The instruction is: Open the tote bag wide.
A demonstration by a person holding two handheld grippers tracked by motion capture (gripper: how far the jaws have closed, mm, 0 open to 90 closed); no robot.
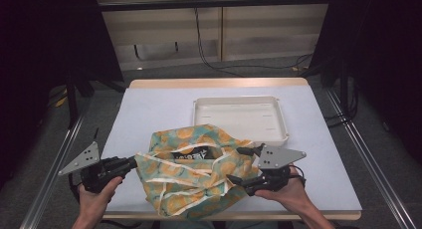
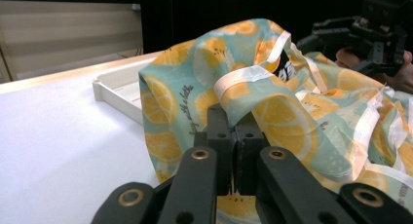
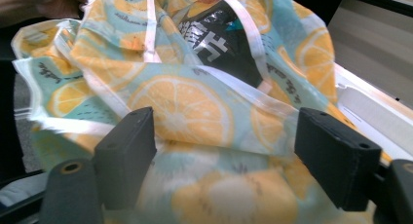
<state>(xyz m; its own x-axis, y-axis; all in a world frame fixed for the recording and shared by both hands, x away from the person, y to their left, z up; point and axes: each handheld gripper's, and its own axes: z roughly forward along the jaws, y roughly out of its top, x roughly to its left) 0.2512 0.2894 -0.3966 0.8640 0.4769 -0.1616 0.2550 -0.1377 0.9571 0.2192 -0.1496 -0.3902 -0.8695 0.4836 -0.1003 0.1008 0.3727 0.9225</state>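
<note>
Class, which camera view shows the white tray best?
The high view: the white tray shows whole, lying on the table beyond the lemon-print cloth. The left gripper view catches one corner beside the cloth; the right gripper view catches a strip of rim behind it.

There is 1 lemon-print cloth bag (image 1: 194, 169), crumpled between the 2 sets of fingers, and 1 dark packet (image 1: 195, 155) showing inside its mouth. 1 white tray (image 1: 241, 118) lies beyond the bag, on the far side from both sets of fingers. 2 grippers are present: 1 left gripper (image 1: 133, 163) and 1 right gripper (image 1: 242, 165), each carried by 1 hand. 1 white surface (image 1: 159, 109) bears it all.
</note>
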